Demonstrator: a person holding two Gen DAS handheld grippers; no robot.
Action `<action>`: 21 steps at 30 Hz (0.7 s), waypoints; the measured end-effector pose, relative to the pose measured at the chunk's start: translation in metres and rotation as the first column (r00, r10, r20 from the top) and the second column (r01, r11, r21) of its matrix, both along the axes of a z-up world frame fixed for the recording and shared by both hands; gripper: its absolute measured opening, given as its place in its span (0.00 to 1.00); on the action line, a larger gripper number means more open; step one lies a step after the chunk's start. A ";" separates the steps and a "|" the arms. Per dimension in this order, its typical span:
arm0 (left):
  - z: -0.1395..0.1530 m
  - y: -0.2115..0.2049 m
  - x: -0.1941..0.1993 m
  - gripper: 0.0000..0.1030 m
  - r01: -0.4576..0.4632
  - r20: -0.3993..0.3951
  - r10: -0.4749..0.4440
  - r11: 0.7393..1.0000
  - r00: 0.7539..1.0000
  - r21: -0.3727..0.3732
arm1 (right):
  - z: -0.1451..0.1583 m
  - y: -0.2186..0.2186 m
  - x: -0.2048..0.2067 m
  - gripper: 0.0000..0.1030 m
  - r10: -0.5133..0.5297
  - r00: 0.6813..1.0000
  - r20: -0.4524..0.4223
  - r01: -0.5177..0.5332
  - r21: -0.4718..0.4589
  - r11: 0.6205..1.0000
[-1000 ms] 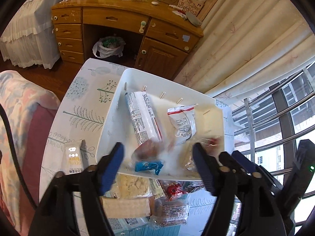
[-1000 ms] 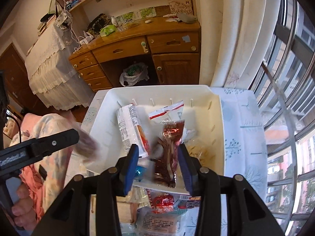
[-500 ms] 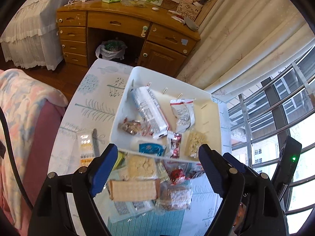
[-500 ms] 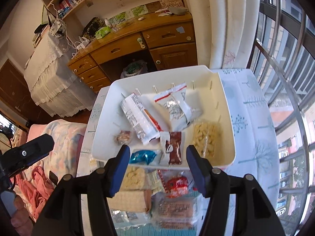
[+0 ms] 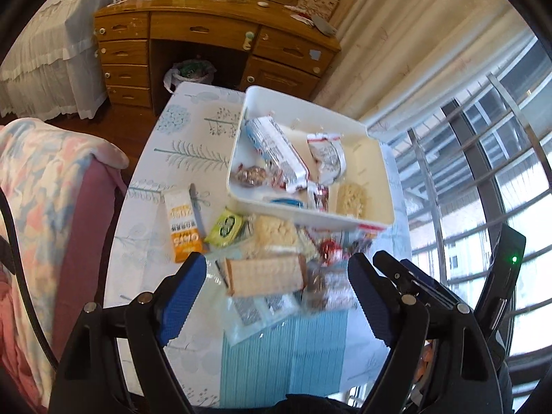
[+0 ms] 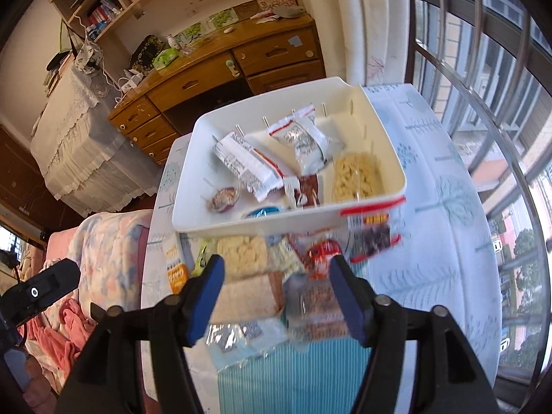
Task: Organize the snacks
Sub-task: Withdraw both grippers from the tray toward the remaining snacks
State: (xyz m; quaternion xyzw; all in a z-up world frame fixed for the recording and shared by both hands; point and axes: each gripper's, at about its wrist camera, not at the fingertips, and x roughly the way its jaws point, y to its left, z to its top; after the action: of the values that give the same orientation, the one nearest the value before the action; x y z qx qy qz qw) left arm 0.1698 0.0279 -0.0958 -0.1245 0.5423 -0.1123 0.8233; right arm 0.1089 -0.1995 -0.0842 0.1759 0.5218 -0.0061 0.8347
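A white bin (image 5: 345, 221) (image 6: 241, 222) on the table holds several snack packets, among them a long white packet (image 5: 276, 148) (image 6: 246, 165) and a dark brown bar (image 6: 308, 188). In front of the bin lies a pile of loose snacks: a cracker pack (image 5: 264, 272) (image 6: 246, 296), an orange packet (image 5: 183, 224) and a green packet (image 5: 226, 226). My left gripper (image 5: 277, 293) is open and empty above the cracker pack. My right gripper (image 6: 276, 295) is open and empty above the same pile.
The table (image 5: 193, 158) has a leaf-print cloth and a blue striped mat (image 5: 293, 352) near me. A chair with a pink blanket (image 5: 45, 207) stands at the left. A wooden desk (image 5: 207, 45) is beyond the table. A window with a railing (image 5: 483, 172) is at the right.
Both grippers have pulled back from the bin toward the loose pile. The right gripper let go of the dark brown bar, which now lies in the bin, and opened wider.
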 end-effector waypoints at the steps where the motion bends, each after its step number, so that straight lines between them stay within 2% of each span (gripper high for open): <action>1: 0.000 0.001 -0.003 0.81 0.010 0.001 -0.010 1.000 1.000 0.005 | 0.000 0.001 -0.006 0.66 -0.007 1.000 0.001 0.007 0.002 1.000; 4: 0.000 0.005 -0.015 0.81 0.037 0.009 -0.037 0.999 0.999 0.016 | 0.002 0.004 -0.019 0.66 -0.006 1.000 -0.008 0.006 -0.017 1.000; 9: -0.007 0.007 -0.030 0.81 0.070 0.002 -0.070 0.997 0.998 0.017 | 0.007 0.010 -0.044 0.66 0.004 0.999 0.032 -0.001 -0.081 0.997; 16: -0.021 -0.001 -0.041 0.81 0.059 -0.041 -0.058 0.998 0.997 0.001 | 0.000 0.007 -0.064 0.66 0.044 0.998 0.040 -0.039 -0.121 0.992; 21: -0.031 -0.007 -0.047 0.81 -0.001 -0.064 0.001 1.000 0.998 0.011 | -0.008 0.001 -0.067 0.66 0.120 0.992 0.031 -0.115 -0.144 0.983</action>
State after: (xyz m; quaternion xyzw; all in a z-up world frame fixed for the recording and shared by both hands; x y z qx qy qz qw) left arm 0.1232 0.0208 -0.1273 -0.1240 0.5689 -0.1049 0.8062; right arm 0.0418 -0.1989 -0.0919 0.0853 0.5128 0.0096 0.8542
